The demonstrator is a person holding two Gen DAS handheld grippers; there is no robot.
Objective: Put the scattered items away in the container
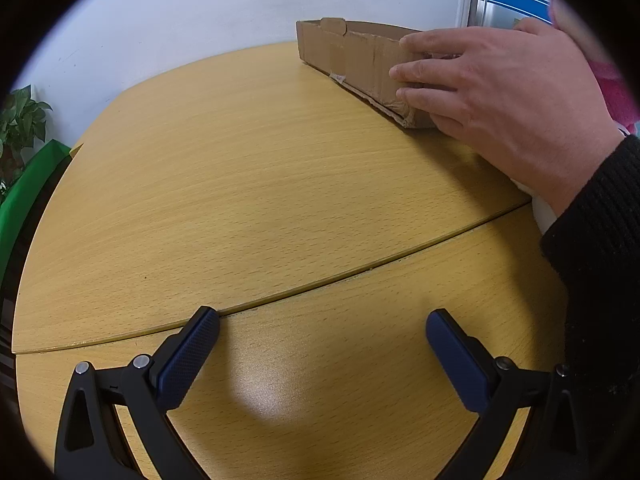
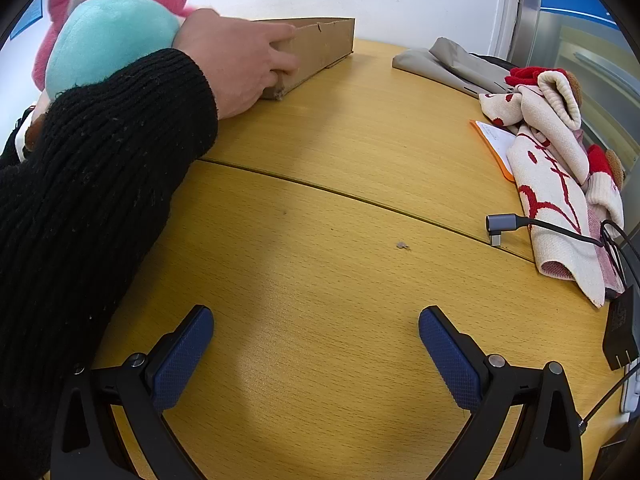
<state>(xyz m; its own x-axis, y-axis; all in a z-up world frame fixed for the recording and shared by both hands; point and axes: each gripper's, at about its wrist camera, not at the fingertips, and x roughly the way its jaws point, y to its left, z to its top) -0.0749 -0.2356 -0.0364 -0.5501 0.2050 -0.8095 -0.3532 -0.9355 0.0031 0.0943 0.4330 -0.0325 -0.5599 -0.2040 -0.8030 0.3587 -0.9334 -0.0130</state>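
A shallow cardboard box lies at the far side of the wooden table; it also shows in the right wrist view. A bare hand in a black sleeve grips the box's near end; the hand shows in the right wrist view too. My left gripper is open and empty above the table. My right gripper is open and empty. Cream and red socks lie at the right. A teal and pink plush toy sits behind the arm.
A grey folded cloth, an orange-edged card, a grey USB cable plug and a black adapter lie along the table's right edge. A green plant stands past the left edge. A white wall is behind.
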